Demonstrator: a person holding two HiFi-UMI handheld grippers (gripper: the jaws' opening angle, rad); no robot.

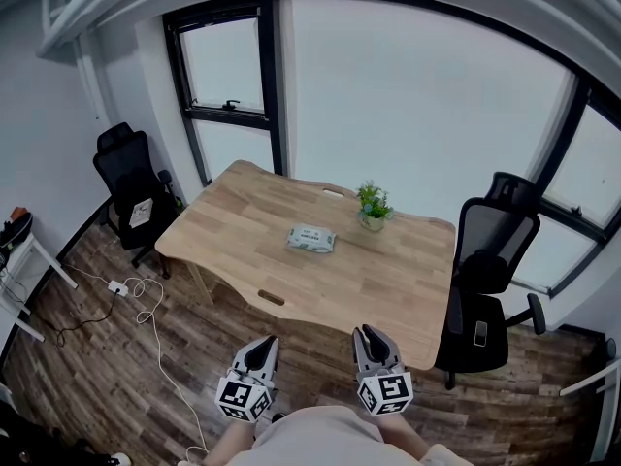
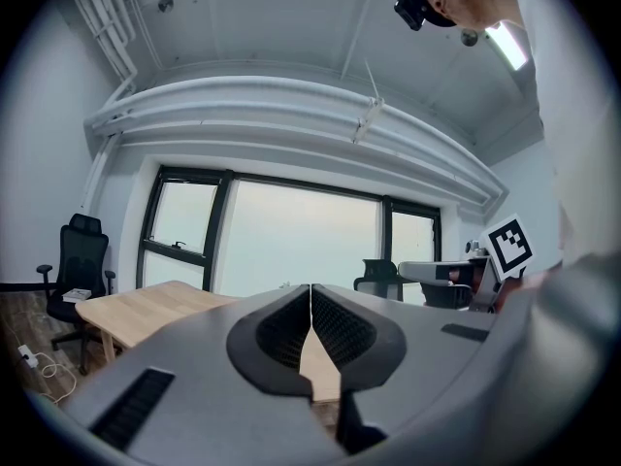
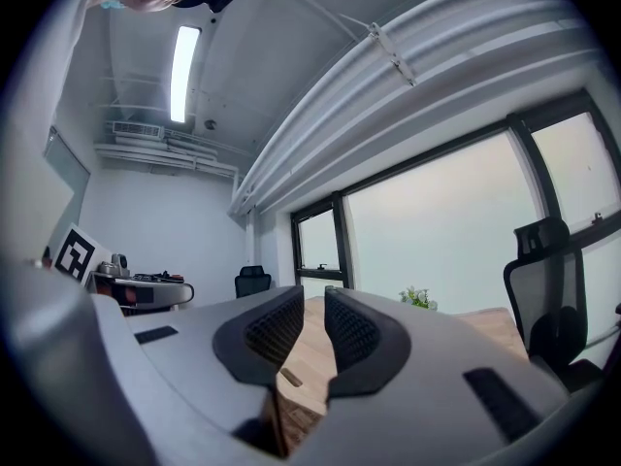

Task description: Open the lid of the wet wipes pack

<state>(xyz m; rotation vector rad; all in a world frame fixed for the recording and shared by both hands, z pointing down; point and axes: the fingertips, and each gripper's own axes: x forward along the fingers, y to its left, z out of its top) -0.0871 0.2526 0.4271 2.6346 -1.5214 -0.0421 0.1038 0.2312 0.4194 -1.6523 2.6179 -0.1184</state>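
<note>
The wet wipes pack [image 1: 310, 238], white and green with its lid flat, lies near the middle of the wooden table [image 1: 243, 212] in the head view. Both grippers are held level well short of the table's near edge, far from the pack. My left gripper [image 1: 262, 346] [image 2: 310, 289] is shut, its tips meeting with nothing between them. On my right gripper [image 1: 371, 336] [image 3: 314, 294] a narrow gap shows between the jaws, and it holds nothing. Neither gripper view shows the pack.
A small potted plant [image 1: 374, 205] stands just right of the pack. One black office chair [image 1: 131, 192] sits at the table's left end, another [image 1: 490, 280] at its right. A white cable and power strip [image 1: 118, 287] lie on the wood floor at the left.
</note>
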